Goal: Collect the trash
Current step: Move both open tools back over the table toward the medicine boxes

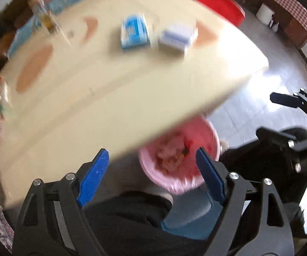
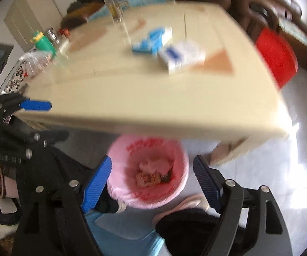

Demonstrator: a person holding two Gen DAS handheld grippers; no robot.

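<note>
A pink-lined trash bin [image 1: 179, 162] [image 2: 148, 170] stands on the floor under the near edge of a cream table [image 1: 110, 98] [image 2: 153, 98], with scraps inside. My left gripper [image 1: 151, 164] is open and empty, just left of and above the bin. My right gripper [image 2: 152, 168] is open and empty, directly above the bin. A blue-and-white box [image 1: 134, 32] [image 2: 153, 39] and a white box with blue print [image 1: 178, 36] [image 2: 182, 56] lie on the table's far part. Both views are motion-blurred.
A tall clear bottle [image 2: 115, 6] [image 1: 44, 12], a green cup [image 2: 43, 41] and a plastic bag [image 2: 36, 61] stand at the table's left. A red stool [image 1: 221, 4] [image 2: 278, 57] is beyond the table. My legs and shoes [image 2: 187, 202] are by the bin.
</note>
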